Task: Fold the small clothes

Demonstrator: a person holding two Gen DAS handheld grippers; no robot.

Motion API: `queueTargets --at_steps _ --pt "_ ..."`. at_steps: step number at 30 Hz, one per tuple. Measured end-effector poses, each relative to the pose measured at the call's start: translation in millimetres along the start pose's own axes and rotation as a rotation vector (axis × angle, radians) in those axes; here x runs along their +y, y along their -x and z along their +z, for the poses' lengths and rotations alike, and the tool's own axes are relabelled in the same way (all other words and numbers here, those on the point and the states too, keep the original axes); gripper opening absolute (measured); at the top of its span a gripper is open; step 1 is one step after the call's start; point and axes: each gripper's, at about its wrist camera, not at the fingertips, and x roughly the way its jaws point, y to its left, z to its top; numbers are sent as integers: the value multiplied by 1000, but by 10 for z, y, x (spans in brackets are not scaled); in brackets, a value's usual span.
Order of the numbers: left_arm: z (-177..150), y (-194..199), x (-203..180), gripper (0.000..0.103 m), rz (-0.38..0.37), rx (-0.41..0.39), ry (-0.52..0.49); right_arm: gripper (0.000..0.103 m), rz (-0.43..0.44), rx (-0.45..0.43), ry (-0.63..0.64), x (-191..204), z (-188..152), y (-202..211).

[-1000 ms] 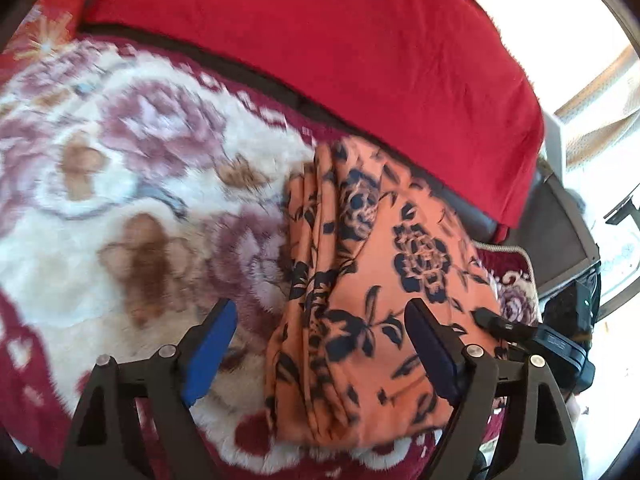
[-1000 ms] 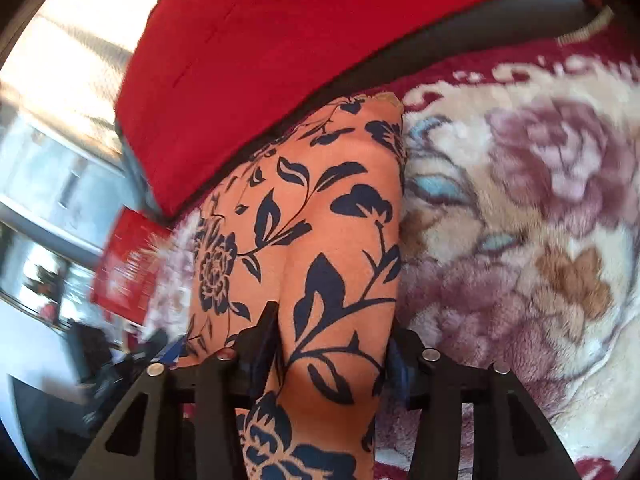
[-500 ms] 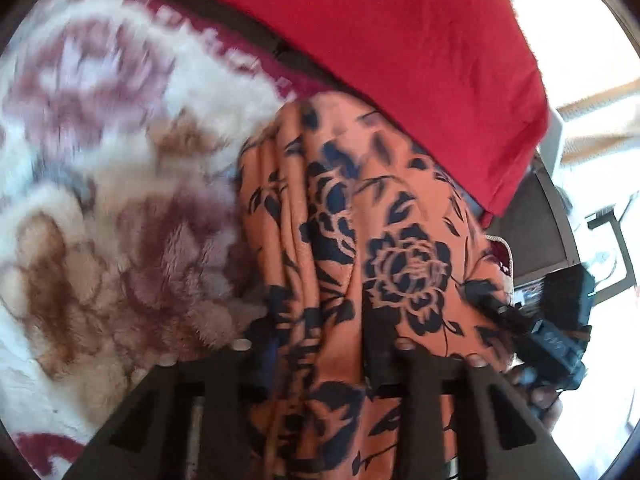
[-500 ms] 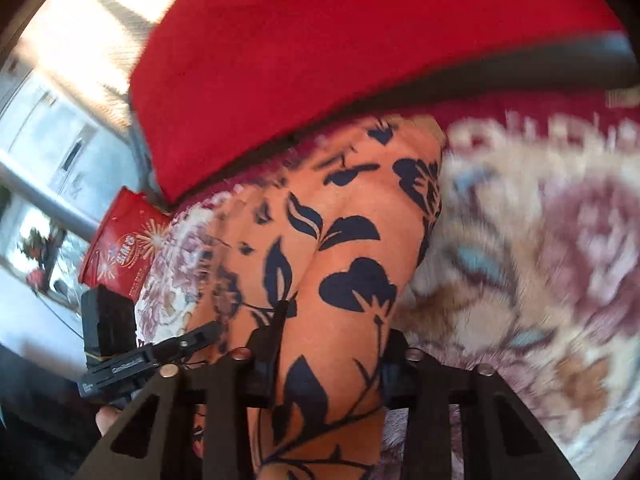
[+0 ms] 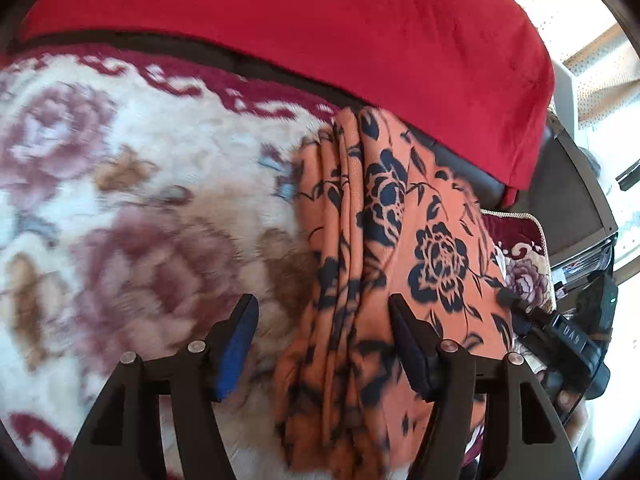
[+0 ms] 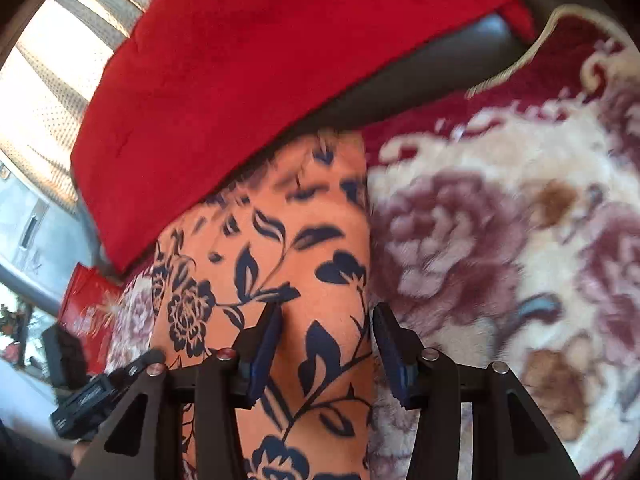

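Floral blanket (image 5: 120, 208) carries soft, limp orange garment (image 5: 404, 240), best pinched at folded edge; left claw (image 5: 324, 344) released, right claw (image 6: 326, 354) released astride it.

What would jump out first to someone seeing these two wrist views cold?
The orange garment with navy flowers, folded into a long strip, lies on the plush rose-patterned blanket and reaches up to a bright red cushion that fills the top of both views. The left gripper stands open over the strip's near end, and the right gripper straddles it with its fingers apart.
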Motion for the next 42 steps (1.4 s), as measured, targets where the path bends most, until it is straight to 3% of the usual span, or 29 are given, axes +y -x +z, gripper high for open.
queueTargets --at_steps 4,5,6,9,12,15,17,19,25,29,34,36,42 --pt "-253 399 -63 67 10 -71 -62 53 60 -105 44 344 160 298" --pt "-307 393 -45 67 3 -69 -60 65 104 -93 61 478 184 299" --pt "-390 388 3 67 -3 -59 -57 75 161 -54 84 672 210 241" --pt "-561 240 85 67 8 -5 -55 75 267 103 154 1246 236 -160" --pt "-658 89 155 67 -20 3 -37 75 297 178 136 1568 319 -594" --pt "-656 76 161 67 -26 1 -46 75 313 245 62 1635 422 -1094" --pt "-643 114 172 68 -18 -2 -51 76 288 354 0 1599 376 -1518" --pt "-632 86 197 69 -10 -4 -53 76 275 346 12 1630 354 -1638" --pt "-596 323 103 68 8 -48 -75 76 326 270 94 1568 165 -869" --pt "-680 559 5 68 65 -87 -100 76 345 225 80 1154 -168 -195" --pt "-814 869 -213 78 158 -150 -154 77 228 149 68 569 -776 335" --pt "-850 951 -292 79 182 -171 -179 77 217 135 61 436 -916 481" --pt "-898 978 -511 80 227 -170 -223 79 254 66 89 482 -796 727"
